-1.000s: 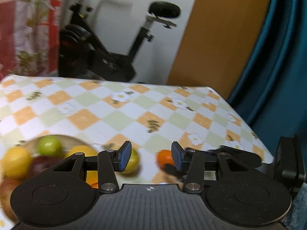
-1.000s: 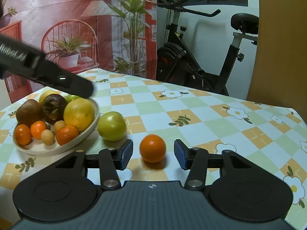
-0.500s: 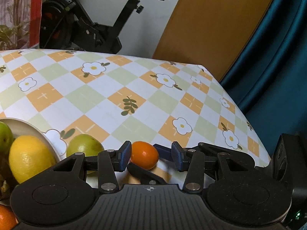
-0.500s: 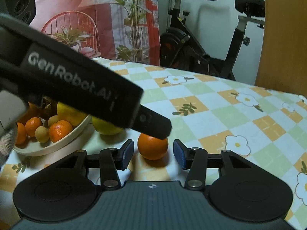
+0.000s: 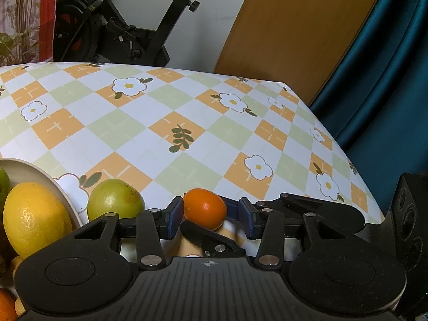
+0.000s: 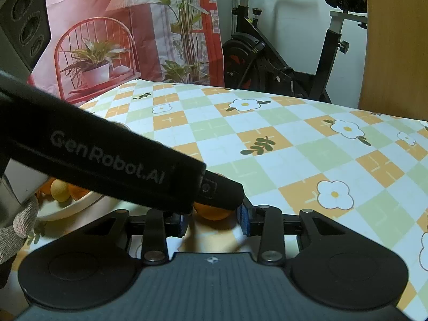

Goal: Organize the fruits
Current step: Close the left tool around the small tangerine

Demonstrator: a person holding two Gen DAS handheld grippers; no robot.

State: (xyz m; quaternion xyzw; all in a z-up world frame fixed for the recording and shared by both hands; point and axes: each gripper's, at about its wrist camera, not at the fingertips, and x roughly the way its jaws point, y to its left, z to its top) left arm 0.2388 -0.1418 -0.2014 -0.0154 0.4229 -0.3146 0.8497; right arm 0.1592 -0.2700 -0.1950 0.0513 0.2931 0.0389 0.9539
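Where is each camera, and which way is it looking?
Left wrist: sits on the left gripper, looking down along it at the orange, green fruit, bowl; its own jaws show.
Right wrist: sits on the right gripper, looking at the same orange; its closing jaws, the left gripper's finger and a gloved hand show.
Shared: orange, bowl, table, exercise bike.

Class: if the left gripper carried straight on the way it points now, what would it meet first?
Most likely the small orange between the left gripper fingertips, or the right gripper's finger crossing just under it; depth is unclear.
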